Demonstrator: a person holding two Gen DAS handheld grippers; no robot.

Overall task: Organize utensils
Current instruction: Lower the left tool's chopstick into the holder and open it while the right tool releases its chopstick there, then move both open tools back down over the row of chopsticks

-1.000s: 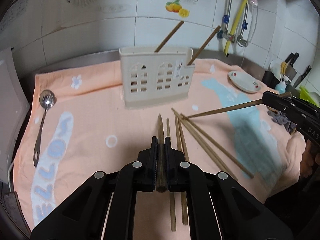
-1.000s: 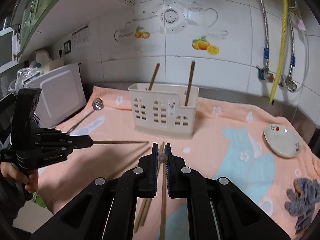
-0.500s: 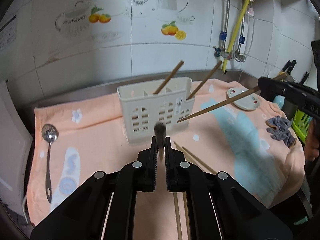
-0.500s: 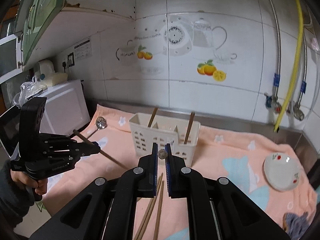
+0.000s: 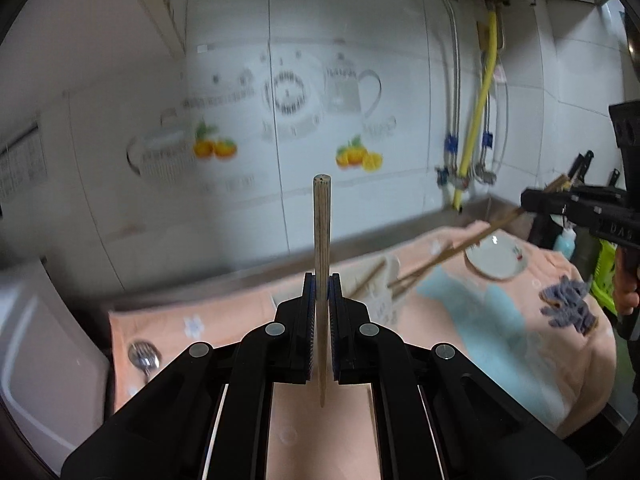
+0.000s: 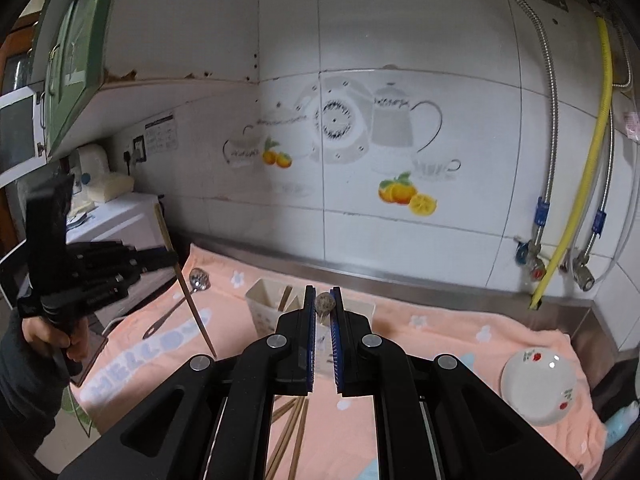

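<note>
Wooden chopstick (image 5: 322, 264) is standing up, squeezed tight in my left gripper (image 5: 321, 300); my right gripper (image 6: 323, 308) is pinching another chopstick (image 6: 324, 303) end-on.

Counter (image 6: 440, 282) under peach towel (image 6: 460, 344) bearing plate (image 6: 538, 380).

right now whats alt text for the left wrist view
The left tool is shut on a wooden chopstick that stands nearly upright, above a peach towel. At right, the right tool holds a second chopstick angled down toward the blurred white holder.
</note>
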